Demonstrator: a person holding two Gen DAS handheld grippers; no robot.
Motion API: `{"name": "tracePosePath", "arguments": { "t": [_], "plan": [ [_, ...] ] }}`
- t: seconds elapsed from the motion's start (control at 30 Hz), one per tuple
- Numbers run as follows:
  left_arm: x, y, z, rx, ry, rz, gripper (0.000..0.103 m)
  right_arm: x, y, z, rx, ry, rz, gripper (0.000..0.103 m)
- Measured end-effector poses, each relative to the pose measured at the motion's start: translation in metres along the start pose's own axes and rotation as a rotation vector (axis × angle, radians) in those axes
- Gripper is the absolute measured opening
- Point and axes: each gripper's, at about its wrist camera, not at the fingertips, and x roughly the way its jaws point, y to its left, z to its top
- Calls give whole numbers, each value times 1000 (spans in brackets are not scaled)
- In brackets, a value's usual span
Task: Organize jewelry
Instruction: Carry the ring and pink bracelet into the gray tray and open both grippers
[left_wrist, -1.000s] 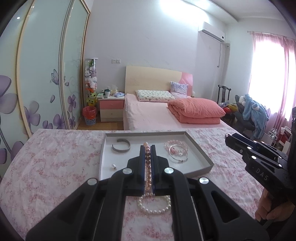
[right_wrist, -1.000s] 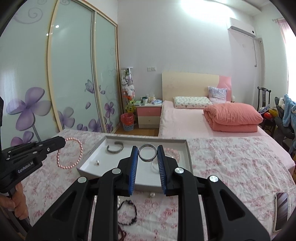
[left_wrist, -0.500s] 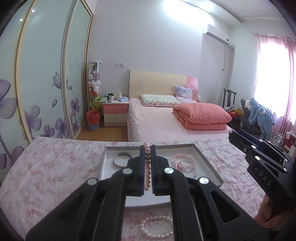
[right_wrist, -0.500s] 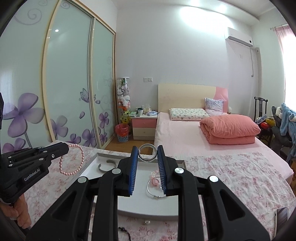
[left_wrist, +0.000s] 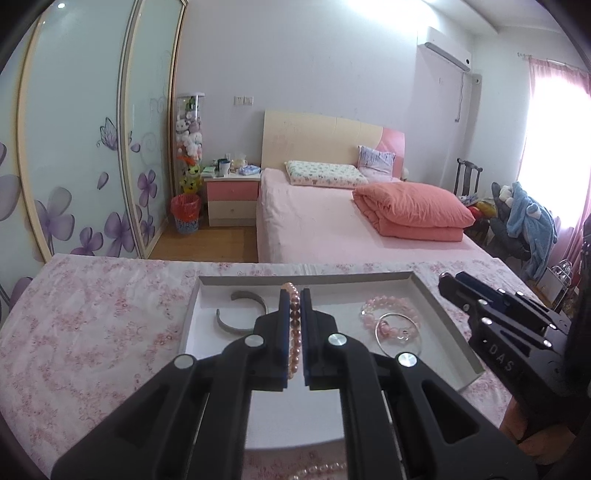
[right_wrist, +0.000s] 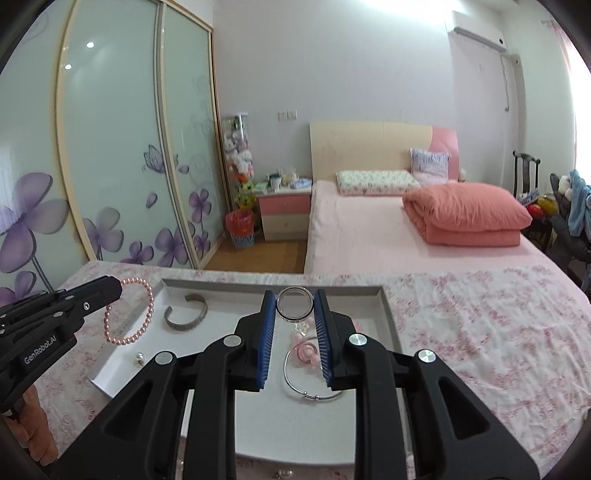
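Observation:
My left gripper (left_wrist: 294, 295) is shut on a pink bead bracelet (left_wrist: 294, 325), which hangs as a loop (right_wrist: 130, 312) in the right wrist view, over the left part of the white tray (left_wrist: 436, 306). My right gripper (right_wrist: 294, 297) is shut on a dark ring-shaped bangle (right_wrist: 294, 308), held above the tray's middle (right_wrist: 388, 317). In the tray lie a grey open cuff (left_wrist: 240, 310), a pink crystal bracelet (left_wrist: 388, 308), a thin silver bangle (right_wrist: 306, 380) and a small pearl piece (right_wrist: 140, 357).
The tray sits on a pink floral cloth (left_wrist: 92, 325). A white pearl bracelet (left_wrist: 325, 469) lies on the cloth just in front of the tray. A hand (right_wrist: 29, 428) holds the left gripper's handle. Beyond the table are a bed and wardrobe doors.
Both grippers have moved forward and down over the tray, still holding their bracelets. The white pearl bracelet has slipped to the bottom edge of the left wrist view.

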Motion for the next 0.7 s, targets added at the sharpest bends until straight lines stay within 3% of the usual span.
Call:
{"name": "tracePosePath", "arguments": {
  "t": [0.2,0.27,0.37,0.7],
  "plan": [
    [18,3,-3,-7,30,-6,8,22,-4,-6,33,66,11,24],
    [23,7,-4,-21,43,-6,11,23,-6,-7,49,77,12,33],
    [24,14,-5,-47,55,-8,16,18,-10,-7,60,72,6,34],
    [-12,32,-8,-49,41,22,23,-17,-18,-8,50,56,-12,34]
  ]
}}
